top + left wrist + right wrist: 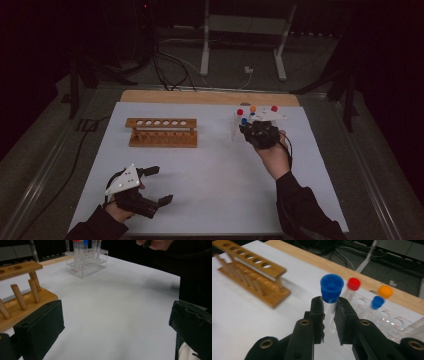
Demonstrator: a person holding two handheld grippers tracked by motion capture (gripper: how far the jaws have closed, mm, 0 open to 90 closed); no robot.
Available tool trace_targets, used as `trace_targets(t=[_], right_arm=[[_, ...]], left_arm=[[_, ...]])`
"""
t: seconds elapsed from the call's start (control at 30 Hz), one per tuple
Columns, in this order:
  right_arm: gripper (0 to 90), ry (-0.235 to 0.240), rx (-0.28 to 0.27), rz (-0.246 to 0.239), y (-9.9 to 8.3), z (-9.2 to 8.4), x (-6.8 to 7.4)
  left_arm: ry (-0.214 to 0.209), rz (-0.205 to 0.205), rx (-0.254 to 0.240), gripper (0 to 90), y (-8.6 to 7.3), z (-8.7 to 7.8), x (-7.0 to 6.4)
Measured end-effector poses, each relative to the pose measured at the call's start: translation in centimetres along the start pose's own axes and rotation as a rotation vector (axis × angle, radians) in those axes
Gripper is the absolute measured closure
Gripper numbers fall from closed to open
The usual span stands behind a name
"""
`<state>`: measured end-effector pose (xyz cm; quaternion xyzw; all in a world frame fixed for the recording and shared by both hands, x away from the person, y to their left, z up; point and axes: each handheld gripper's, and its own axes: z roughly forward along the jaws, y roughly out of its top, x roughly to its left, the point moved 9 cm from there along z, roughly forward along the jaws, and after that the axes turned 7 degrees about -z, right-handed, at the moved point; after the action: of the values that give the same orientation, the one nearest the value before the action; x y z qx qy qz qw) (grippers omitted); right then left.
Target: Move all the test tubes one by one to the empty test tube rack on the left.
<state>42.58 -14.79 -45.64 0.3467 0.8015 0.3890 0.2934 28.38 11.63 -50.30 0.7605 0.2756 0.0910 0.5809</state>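
Observation:
My right gripper (330, 312) is shut on a clear tube with a blue cap (331, 290), held upright just below the cap. Behind it, tubes with red (353, 284), orange (385, 291) and blue (377, 302) caps stand in a clear plastic rack (387, 320). From above, the right gripper (255, 131) sits at that clear rack (236, 127) on the right of the white mat. An empty wooden tube rack (161, 132) stands at centre left. My left gripper (161, 185) rests near the front left, open with nothing between its jaws (116, 325).
The white mat (215, 170) covers a wooden table whose far edge (210, 96) shows bare. In the left gripper view the wooden rack (17, 290) is close on the left and the clear rack (86, 262) is farther off. Cables and a metal stand lie on the floor beyond.

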Motion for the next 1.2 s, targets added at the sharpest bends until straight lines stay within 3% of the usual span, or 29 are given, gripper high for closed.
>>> trace_targets(t=[0.1,0.4,0.6,0.97,1.2], right_arm=[[77.3,0.018,0.003,-0.024,-0.2,-0.2,1.0],[77.3,0.091,0.0,-0.056,-1.2,-0.6,4.4],[77.3,0.136,0.0,-0.08,-1.9,-1.0,6.5],[77.3,0.196,-0.004,-0.097,-2.5,-1.8,8.7],[77.3,0.224,-0.004,-0.105,-2.6,-2.1,9.7]], left_arm=[[0.005,-0.029,-0.009,0.5,1.1,0.1,0.3],[0.013,0.018,-0.007,0.6,4.0,1.0,0.5],[-0.015,0.042,-0.005,0.6,5.8,2.5,0.0],[-0.072,0.086,0.015,1.8,8.3,5.9,-1.7],[-0.083,0.099,0.014,7.7,9.0,8.0,-2.3]])
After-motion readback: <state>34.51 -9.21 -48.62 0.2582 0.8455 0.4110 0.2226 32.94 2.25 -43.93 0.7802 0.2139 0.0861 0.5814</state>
